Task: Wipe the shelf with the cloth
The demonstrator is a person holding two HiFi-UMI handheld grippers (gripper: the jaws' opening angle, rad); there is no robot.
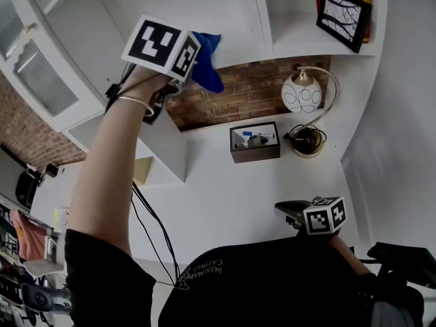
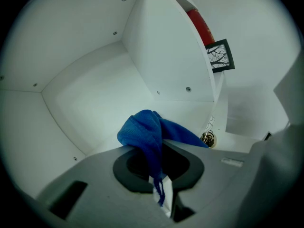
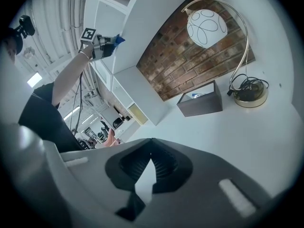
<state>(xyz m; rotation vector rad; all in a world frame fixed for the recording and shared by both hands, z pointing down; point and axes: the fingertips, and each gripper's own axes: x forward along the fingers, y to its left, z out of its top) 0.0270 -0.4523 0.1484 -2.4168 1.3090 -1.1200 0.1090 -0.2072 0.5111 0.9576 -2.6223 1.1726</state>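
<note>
My left gripper (image 1: 178, 65) is raised high on an outstretched arm and is shut on a blue cloth (image 1: 205, 60). The cloth is bunched against the lower edge of the white shelf unit (image 1: 225, 19). In the left gripper view the cloth (image 2: 147, 132) sticks out past the jaws (image 2: 159, 175) into an empty white shelf compartment (image 2: 90, 94). My right gripper (image 1: 289, 211) hangs low over the white counter, its jaws (image 3: 151, 141) shut on nothing. From the right gripper view the left gripper (image 3: 102, 45) and the cloth (image 3: 118, 39) show far off at the upper left.
A globe lamp (image 1: 303, 94) on a curved arm and a dark open box (image 1: 255, 142) stand on the counter below a brick wall (image 1: 245, 94). A framed picture (image 1: 345, 18) leans in the shelf compartment to the right. A glass-fronted cabinet door (image 1: 34, 67) is at the left.
</note>
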